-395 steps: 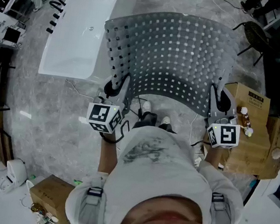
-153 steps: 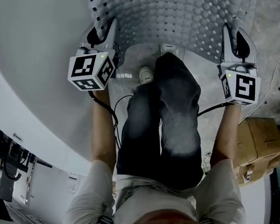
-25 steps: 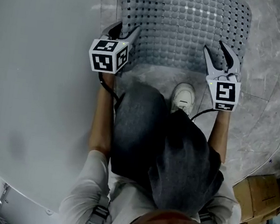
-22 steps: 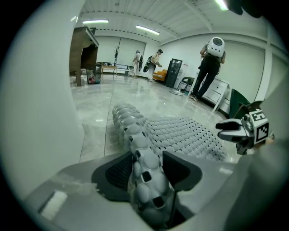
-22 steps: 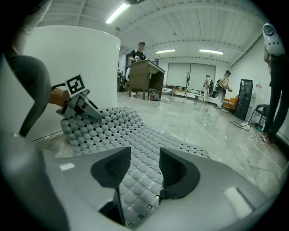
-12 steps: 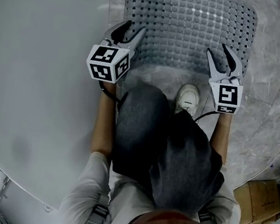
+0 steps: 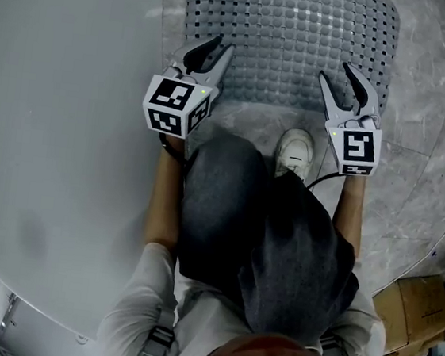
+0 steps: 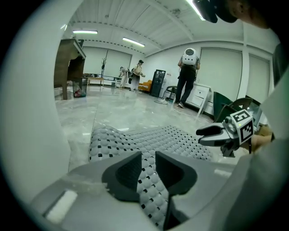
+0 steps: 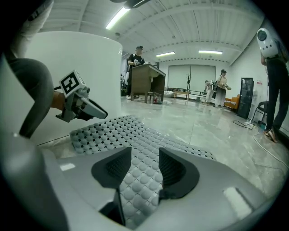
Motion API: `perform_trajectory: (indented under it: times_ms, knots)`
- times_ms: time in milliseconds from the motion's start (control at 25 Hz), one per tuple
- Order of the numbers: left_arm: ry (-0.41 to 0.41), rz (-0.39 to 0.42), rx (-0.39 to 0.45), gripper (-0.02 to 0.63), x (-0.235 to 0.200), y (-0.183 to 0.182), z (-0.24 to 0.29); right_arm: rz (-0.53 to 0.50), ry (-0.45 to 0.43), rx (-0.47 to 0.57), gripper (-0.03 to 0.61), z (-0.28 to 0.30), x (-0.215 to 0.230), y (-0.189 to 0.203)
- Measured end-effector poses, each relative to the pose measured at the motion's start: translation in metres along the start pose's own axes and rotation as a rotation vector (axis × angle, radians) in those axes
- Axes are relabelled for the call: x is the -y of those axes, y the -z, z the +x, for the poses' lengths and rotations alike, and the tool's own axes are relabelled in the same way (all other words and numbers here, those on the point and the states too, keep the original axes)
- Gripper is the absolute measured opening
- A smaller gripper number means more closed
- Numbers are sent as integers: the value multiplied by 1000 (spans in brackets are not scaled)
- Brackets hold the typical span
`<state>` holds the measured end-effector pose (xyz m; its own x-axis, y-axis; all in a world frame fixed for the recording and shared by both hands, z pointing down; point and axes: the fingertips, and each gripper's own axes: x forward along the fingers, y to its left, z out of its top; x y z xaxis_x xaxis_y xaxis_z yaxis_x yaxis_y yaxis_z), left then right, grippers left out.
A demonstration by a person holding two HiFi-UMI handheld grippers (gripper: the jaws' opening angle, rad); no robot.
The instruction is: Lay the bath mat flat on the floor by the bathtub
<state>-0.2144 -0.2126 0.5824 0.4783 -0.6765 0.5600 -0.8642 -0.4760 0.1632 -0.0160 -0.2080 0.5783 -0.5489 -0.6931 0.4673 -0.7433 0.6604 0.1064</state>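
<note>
Vs a few sec ago, when both grippers held it by its near edge, the bath mat (image 7: 290, 41) now lies spread on the floor (image 7: 426, 141), w/ the bathtub (image 7: 62, 115) just left of it. Nothing grips it any more. The left gripper (image 7: 220, 47) has just been closing its jaws partway; they're apart w/ a narrow gap, nothing pinched, mat showing below. The right gripper (image 7: 337, 73) has jaws spread wide, also empty. So the task looks about done, though the far-left corner seems a bit rippled. Both forearms reach fwd, grippers tilted down over the mat's near corners, left one by the tub.
</note>
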Motion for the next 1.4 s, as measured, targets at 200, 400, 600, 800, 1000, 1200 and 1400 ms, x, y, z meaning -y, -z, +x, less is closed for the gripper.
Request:
perform_trajectory:
  times_ms: [200,400,600,800,1000,1200,1400]
  knots:
    - [9,6,22,109,5,-3,1,-10,6,8,180,-2,0,-4]
    - [20,26,51,93,12,-10,1,-22,9,34,151,-3,1,-15]
    - [14,45,95,31,14,-19,-3,-7,-17,102,114,-5,-1,-35]
    - [4,48,135,3,13,-25,-6,16,-20,137,40,-7,4,-46]
    - [13,57,169,3,19,-24,-8,49,-40,143,3,-8,3,-47]
    - [24,65,172,3,23,-16,-7,81,-60,133,2,-9,1,-41]
    - [34,67,169,3,24,-13,-4,86,-62,132,2,-7,1,-39]
